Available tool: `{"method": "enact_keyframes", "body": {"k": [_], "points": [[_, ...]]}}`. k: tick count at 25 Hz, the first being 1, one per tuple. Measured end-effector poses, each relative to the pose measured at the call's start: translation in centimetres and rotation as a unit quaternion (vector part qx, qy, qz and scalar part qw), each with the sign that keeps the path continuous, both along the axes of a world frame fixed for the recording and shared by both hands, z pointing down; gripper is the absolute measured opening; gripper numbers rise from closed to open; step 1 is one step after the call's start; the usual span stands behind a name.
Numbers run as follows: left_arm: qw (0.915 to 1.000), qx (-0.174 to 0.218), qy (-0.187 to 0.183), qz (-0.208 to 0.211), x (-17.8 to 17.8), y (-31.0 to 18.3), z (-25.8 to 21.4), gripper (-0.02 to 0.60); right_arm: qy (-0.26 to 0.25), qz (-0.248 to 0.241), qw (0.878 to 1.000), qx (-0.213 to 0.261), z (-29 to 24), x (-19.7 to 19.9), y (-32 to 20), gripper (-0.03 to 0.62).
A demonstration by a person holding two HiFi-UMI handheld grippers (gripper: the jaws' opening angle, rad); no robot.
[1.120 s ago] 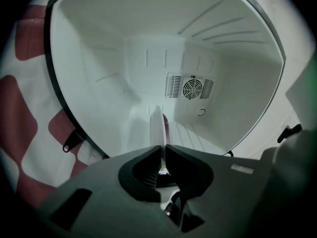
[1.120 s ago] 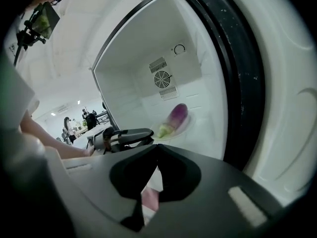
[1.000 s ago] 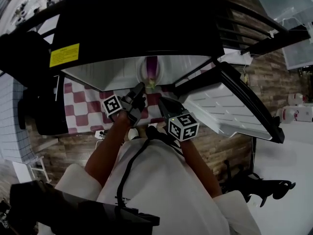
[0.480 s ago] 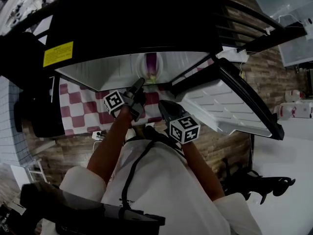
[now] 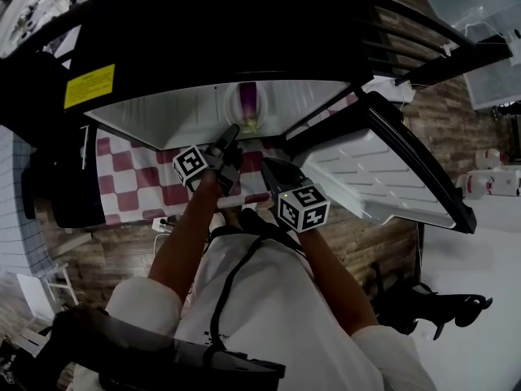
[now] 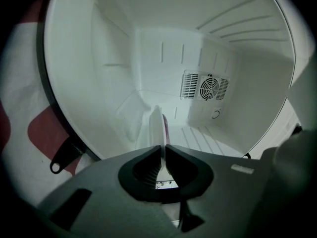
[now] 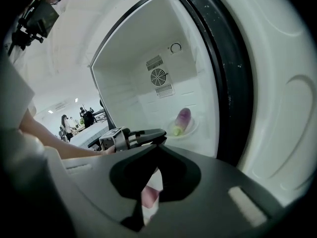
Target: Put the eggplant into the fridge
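1. Your left gripper (image 5: pixel 231 130) is clamped on the rim of the white plate (image 5: pixel 234 108) that carries the eggplant (image 5: pixel 250 102). In the left gripper view the jaws close on the plate's thin edge.
2. Plate and eggplant are inside the open fridge (image 5: pixel 163 119), near its opening. No view shows whether the plate rests on the fridge floor.
3. The eggplant's long axis runs front to back. Its purple end points toward the rear wall. Its green stem end points toward the opening and your left gripper.
4. Your right gripper (image 5: pixel 267 163) is clenched on nothing, tips together. It is outside the fridge, beside the open door (image 5: pixel 374 177) and above the red-and-white checked cloth (image 5: pixel 138 177).
5. In the left gripper view the plate stands edge-on and hides nearly all of the eggplant. Only a purple sliver shows at its right.
6. In the head view the dark fridge top cuts off the deeper interior.
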State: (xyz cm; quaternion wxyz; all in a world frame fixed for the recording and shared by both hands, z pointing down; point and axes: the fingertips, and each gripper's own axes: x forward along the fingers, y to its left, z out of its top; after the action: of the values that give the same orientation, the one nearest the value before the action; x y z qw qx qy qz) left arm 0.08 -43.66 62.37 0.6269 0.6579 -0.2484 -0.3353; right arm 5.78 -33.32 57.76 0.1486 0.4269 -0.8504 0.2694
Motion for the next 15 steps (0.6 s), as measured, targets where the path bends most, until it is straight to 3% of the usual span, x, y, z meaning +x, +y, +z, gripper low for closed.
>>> {"method": "enact_keyframes", "body": {"k": [8, 15], "points": [[0.9999, -0.002, 0.012, -0.007, 0.5, -0.2, 0.3, 0.035, -0.007, -0.008, 1.000, -0.003, -0.2, -0.9, 0.0, 0.008], [0.9997, -0.016, -0.016, -0.011, 0.2, -0.8, 2.3, 0.035, -0.001, -0.017, 1.000, -0.001, -0.3, -0.9, -0.5, 0.008]]}}
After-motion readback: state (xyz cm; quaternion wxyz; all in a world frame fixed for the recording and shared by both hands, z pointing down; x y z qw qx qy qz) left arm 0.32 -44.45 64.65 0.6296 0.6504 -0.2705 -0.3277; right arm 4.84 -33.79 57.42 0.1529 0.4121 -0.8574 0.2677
